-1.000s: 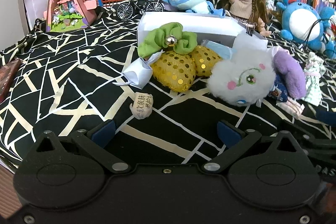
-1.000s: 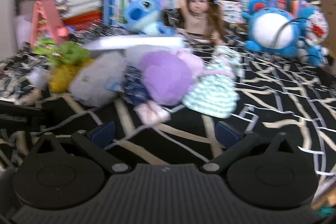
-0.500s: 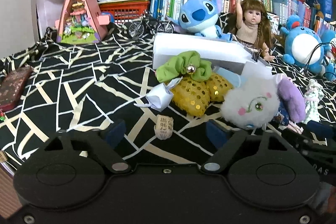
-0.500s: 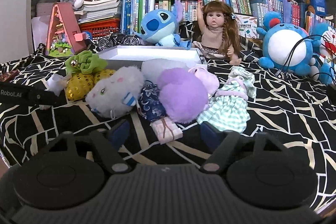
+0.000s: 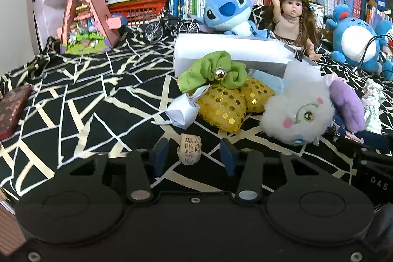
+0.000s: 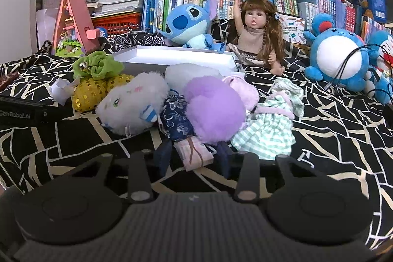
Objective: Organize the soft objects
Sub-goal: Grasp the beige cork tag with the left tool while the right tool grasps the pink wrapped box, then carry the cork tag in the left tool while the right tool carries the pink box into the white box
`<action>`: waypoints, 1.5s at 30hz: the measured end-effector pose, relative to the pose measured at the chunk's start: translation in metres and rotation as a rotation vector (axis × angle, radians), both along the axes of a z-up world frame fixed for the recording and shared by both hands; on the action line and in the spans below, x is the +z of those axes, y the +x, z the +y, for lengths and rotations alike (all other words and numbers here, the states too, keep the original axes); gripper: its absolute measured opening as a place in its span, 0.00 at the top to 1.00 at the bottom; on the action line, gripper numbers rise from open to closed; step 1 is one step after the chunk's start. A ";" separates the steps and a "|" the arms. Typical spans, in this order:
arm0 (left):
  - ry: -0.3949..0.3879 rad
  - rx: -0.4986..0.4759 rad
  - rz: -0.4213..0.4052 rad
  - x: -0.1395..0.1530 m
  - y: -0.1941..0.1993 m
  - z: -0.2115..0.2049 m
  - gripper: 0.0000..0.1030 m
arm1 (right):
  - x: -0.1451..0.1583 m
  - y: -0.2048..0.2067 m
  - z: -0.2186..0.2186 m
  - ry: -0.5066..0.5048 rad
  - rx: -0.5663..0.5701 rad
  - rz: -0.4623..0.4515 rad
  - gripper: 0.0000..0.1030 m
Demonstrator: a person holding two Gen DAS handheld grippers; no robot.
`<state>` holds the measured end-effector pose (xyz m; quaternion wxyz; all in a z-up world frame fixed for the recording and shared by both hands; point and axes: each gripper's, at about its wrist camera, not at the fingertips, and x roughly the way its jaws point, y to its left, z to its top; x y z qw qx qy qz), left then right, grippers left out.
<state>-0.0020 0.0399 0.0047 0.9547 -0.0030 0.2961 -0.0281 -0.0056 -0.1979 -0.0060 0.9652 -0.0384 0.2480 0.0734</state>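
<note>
A pile of soft things lies on the black patterned cloth in front of a white box (image 5: 235, 50): a green scrunchie (image 5: 213, 71), a gold sequin pouch (image 5: 221, 107), a white fluffy plush (image 5: 297, 114), a purple plush (image 6: 213, 112) and a green checked doll dress (image 6: 270, 124). My left gripper (image 5: 192, 156) is open, its fingers on either side of a small tan charm with writing (image 5: 189, 149). My right gripper (image 6: 194, 156) is open, its fingers on either side of a small pink pouch (image 6: 195, 151) at the front of the pile.
A Stitch plush (image 5: 228, 11), a doll (image 5: 292, 16) and a blue round plush (image 5: 353, 38) sit behind the box before bookshelves. A pink toy house (image 5: 86, 21) and a model bicycle (image 5: 169, 26) stand at the back left. A folded paper (image 5: 183, 111) lies beside the gold pouch.
Both grippers have narrowed their jaws and moved closer to the pile. The left now brackets the tan charm, the right brackets the pink pouch.
</note>
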 end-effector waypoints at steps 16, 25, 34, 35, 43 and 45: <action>-0.013 -0.034 -0.006 0.003 -0.010 -0.003 0.83 | 0.003 -0.013 0.008 0.012 0.020 0.016 0.70; -0.035 -0.064 -0.016 0.011 -0.019 -0.009 0.83 | 0.013 -0.023 0.013 0.036 0.036 0.005 0.71; -0.088 -0.094 -0.041 0.028 -0.022 -0.008 0.83 | 0.032 -0.030 0.010 0.096 0.016 -0.061 0.71; -0.100 -0.100 -0.042 0.031 -0.022 -0.008 0.83 | 0.034 -0.030 0.010 0.100 0.017 -0.066 0.71; -0.171 -0.145 -0.040 0.051 -0.005 -0.007 0.83 | 0.048 -0.019 0.006 0.146 0.006 -0.080 0.71; -0.205 -0.150 -0.017 0.055 0.002 -0.007 0.83 | 0.053 -0.014 0.003 0.168 -0.003 -0.072 0.71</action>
